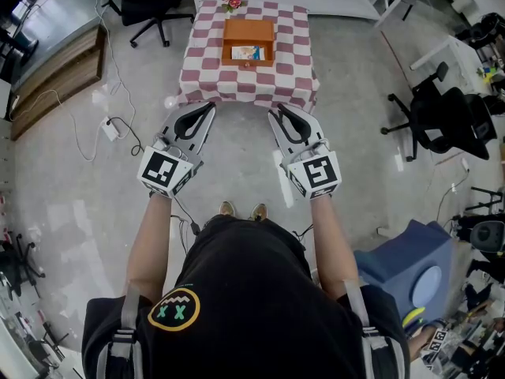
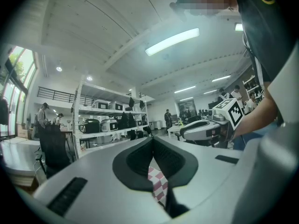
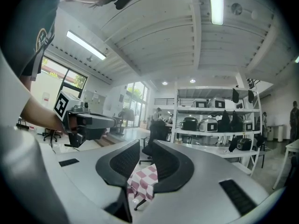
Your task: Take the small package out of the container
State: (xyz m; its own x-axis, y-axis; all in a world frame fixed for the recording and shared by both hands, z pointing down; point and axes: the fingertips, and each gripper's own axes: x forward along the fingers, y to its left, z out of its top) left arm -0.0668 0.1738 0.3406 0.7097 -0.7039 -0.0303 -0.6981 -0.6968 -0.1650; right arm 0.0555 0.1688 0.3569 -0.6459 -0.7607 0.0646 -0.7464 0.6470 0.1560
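Note:
An orange wooden container [image 1: 248, 31] stands on a table with a red-and-white checked cloth [image 1: 207, 69] far ahead of me. In its open front lies a small blue-and-white package [image 1: 246, 53]. My left gripper [image 1: 210, 106] hovers just short of the table's near edge, and its jaws [image 2: 153, 140] are shut with nothing between them. My right gripper [image 1: 274, 110] hangs beside it at the same height. A narrow gap shows between the right gripper's jaws [image 3: 145, 143], and nothing is in it. Both point level at the table, and the checked cloth [image 3: 142, 178] shows between the jaws.
A small flower decoration [image 1: 232, 2] sits at the table's far edge. A black office chair [image 1: 150, 6] stands at the back left, more black chairs [image 1: 442, 117] at the right. Cables and a power strip [image 1: 110, 126] lie on the floor at the left. A blue box [image 1: 406, 263] is near my right side.

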